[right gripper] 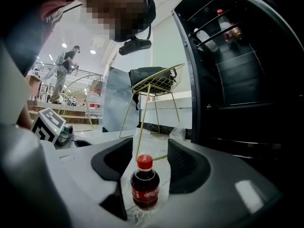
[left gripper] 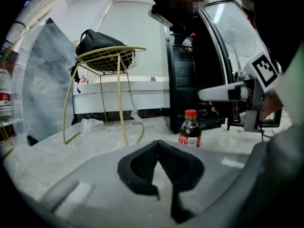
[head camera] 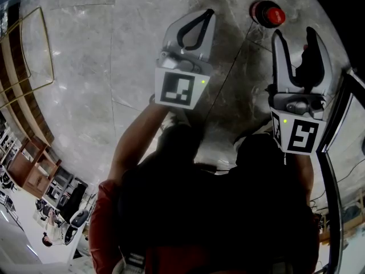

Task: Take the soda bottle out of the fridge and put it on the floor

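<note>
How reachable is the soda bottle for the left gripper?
Probably yes: bare floor lies between the left gripper and the bottle, but its jaws are shut and would need opening.

No wording being made out anywhere, white script on the bottle's (right gripper: 144, 186) red label being blurred beyond reading, print on the water bottle's (right gripper: 95, 103) label being lost likewise.

Head view looks steeply down on floor (head camera: 114, 50); L & R gripper views sit low, facing approx level twd fridge (left gripper: 190, 80) — all 3 share soda bottle (head camera: 268, 13), nearest in R view.
</note>
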Available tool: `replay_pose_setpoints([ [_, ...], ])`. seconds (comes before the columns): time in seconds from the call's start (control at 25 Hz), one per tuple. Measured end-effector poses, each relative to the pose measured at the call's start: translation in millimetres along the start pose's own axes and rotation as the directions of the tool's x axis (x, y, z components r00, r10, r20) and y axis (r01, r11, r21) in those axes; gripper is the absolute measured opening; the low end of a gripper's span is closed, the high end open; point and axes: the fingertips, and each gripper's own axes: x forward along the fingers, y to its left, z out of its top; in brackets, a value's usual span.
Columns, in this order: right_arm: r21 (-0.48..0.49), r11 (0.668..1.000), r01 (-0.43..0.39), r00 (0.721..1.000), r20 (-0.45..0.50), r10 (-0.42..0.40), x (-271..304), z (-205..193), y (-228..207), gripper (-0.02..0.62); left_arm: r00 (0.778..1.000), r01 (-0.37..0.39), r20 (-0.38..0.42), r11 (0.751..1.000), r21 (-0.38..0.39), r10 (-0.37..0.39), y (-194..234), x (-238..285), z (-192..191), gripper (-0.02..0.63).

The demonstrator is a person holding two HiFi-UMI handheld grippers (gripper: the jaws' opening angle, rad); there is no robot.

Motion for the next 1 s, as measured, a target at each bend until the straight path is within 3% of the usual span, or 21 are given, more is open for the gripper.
replay_pose_setpoints([
  [0.24,0.002,1.0,0.028,1.0,-0.014,-0.028,0.9,-2.4,-5.7,0.135,1.0,-0.005,0.001,1.0,-0.004,0.005,1.6,0.8,0.1,0.0],
  [0.76,-0.008,0.999,0.046,0.999,-0.021,-0.046,-0.4,-4.1,-7.9,0.022,1.0,-0.002,0.005,1.0,-0.001,0.002,1.1,0.0,2.5,0.0],
  [1.0,-0.018,0.998,0.058,0.997,-0.054,-0.059,0.2,-12.6,-9.4,0.002,1.0,0.0,0.005,1.0,0.004,0.0,0.2,-0.3,1.3,0.0],
])
